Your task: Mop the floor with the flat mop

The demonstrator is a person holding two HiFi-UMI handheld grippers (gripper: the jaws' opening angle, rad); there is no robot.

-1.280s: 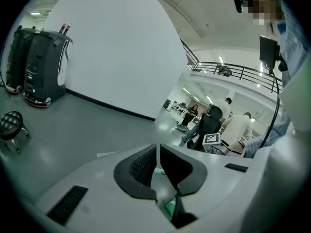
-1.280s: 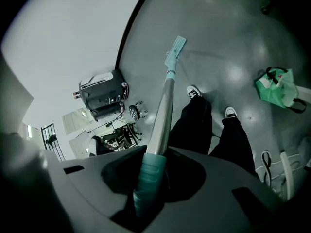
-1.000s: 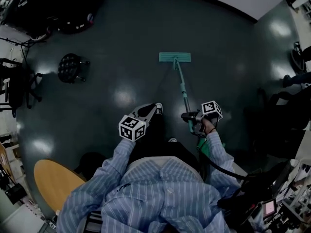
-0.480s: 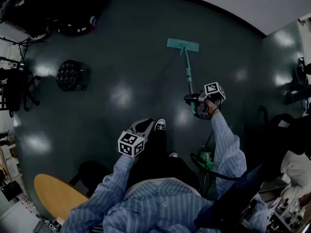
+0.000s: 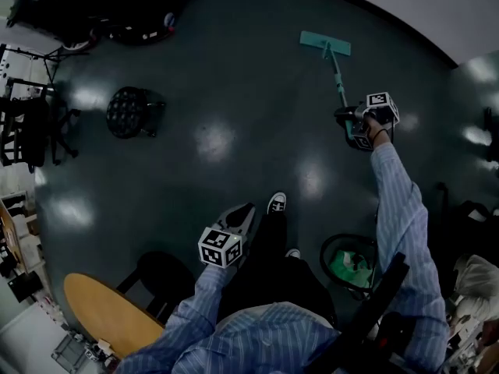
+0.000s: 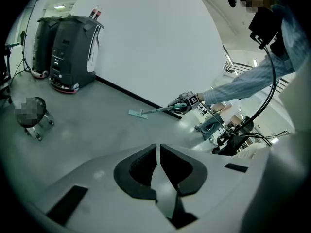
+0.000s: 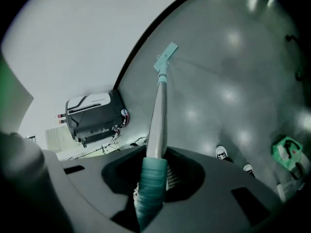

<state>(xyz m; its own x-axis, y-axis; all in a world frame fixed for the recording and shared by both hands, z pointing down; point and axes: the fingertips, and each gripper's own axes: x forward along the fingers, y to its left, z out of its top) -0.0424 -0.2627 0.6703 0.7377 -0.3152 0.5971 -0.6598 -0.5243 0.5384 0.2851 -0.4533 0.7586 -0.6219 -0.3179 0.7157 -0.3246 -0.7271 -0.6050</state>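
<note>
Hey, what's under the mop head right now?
The mop head lies flat on the dark floor; the patch beneath it is covered. The right gripper grips its handle.

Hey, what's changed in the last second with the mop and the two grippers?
The right gripper, shut on the mop handle, pushed forward as the arm stretched out. That slid the mop head farther from the person's shoes, toward the wall. Nothing was taken hold of or let go. The left gripper stayed shut and empty; the stool did not move.
</note>
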